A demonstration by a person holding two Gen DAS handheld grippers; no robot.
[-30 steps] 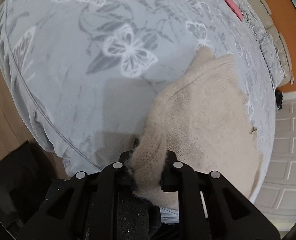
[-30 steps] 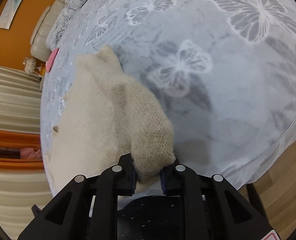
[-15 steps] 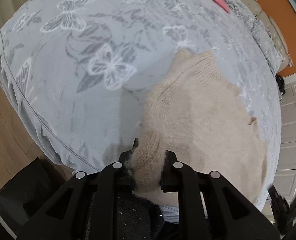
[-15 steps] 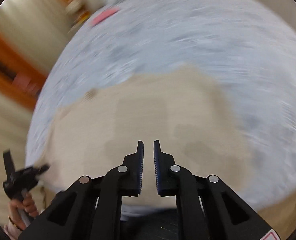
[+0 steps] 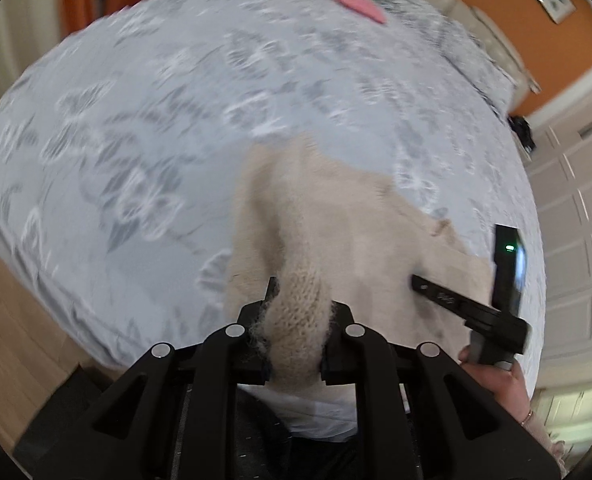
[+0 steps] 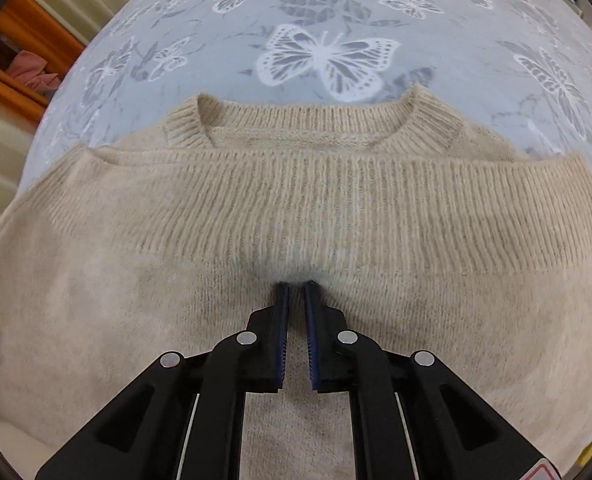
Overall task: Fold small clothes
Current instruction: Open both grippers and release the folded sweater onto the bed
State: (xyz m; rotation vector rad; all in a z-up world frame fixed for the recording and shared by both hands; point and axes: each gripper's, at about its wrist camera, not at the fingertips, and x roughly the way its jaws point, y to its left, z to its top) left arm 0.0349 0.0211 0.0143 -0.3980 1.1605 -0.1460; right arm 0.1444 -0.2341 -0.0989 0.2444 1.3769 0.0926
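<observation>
A beige knit sweater (image 6: 136, 300) lies on the bed, its ribbed hem band (image 6: 316, 200) folded up just short of the neckline (image 6: 312, 128). My right gripper (image 6: 296, 286) points steeply down at the middle of the garment. Its jaws are shut with only a slit between them and nothing in it, and the tips dent the knit. In the left wrist view the sweater (image 5: 356, 220) stretches away from my left gripper (image 5: 302, 296), which is shut on a thick fold of its knit and holds it off the bed. The right gripper (image 5: 420, 282) shows there too, held by a hand (image 5: 492, 364).
The grey butterfly bedspread (image 5: 136, 120) covers the whole bed, with a pink item (image 5: 358, 4) far off near the pillows (image 5: 456, 28). Wooden floor (image 5: 0, 300) runs along the bed's left edge. White panelled doors (image 5: 576, 200) stand to the right.
The right gripper let go of the knit fold it held, shut empty and swung over to the sweater's middle. The left gripper rose and rolled, still holding its fold.
</observation>
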